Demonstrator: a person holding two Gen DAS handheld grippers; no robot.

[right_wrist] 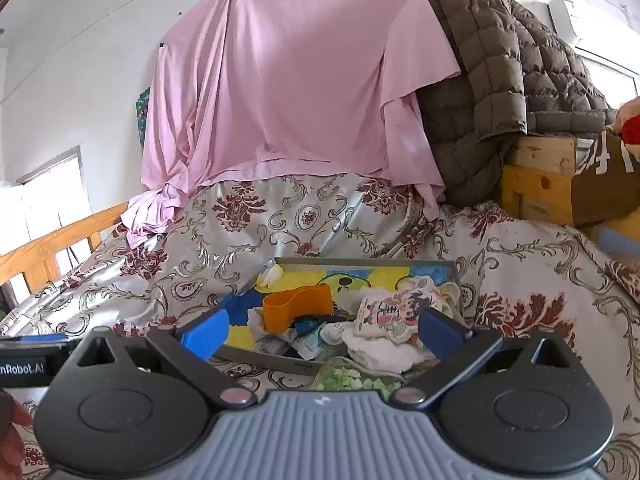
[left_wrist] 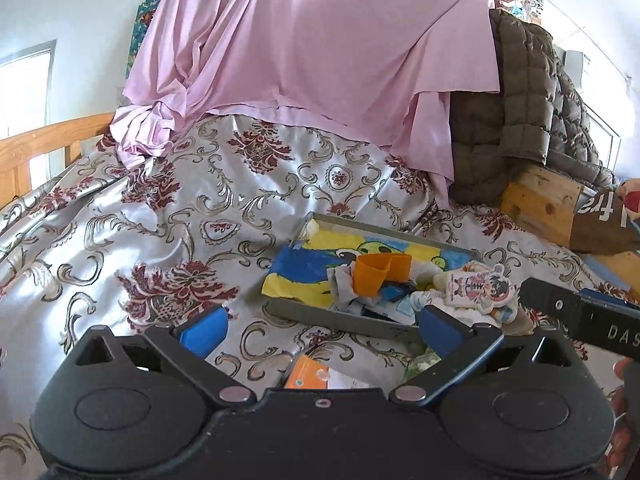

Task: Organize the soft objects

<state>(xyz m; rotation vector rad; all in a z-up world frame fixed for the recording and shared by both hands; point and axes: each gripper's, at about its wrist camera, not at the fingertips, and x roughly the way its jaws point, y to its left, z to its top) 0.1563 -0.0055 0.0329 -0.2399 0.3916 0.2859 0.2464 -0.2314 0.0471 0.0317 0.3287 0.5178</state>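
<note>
The grey tray (right_wrist: 454,280) lies on the patterned bedspread (left_wrist: 120,240) in the middle of the bed, holding a heap of soft things: an orange folded piece (right_wrist: 296,308) left of centre, a cartoon-printed plush (right_wrist: 394,314) to its right, white cloth (right_wrist: 384,352) at the near right corner, all on a blue and yellow cloth (left_wrist: 296,272) that spills over the tray's left edge. The heap also overhangs the near right rim.

The left gripper (left_wrist: 322,330) is spread wide with nothing between its blue pads, just short of the tray's near edge; an orange packet (left_wrist: 310,374) lies on the bedspread under it. The right gripper (right_wrist: 322,330) is likewise released and empty, at the near rim, a green-flecked bag (right_wrist: 352,378) beneath.

Left of the tray the bedspread is bare out to the wooden rail (left_wrist: 36,148). Far behind hangs a pink sheet (right_wrist: 280,80); to the right, a quilted brown jacket (right_wrist: 500,80) on a wooden crate (right_wrist: 536,192).
</note>
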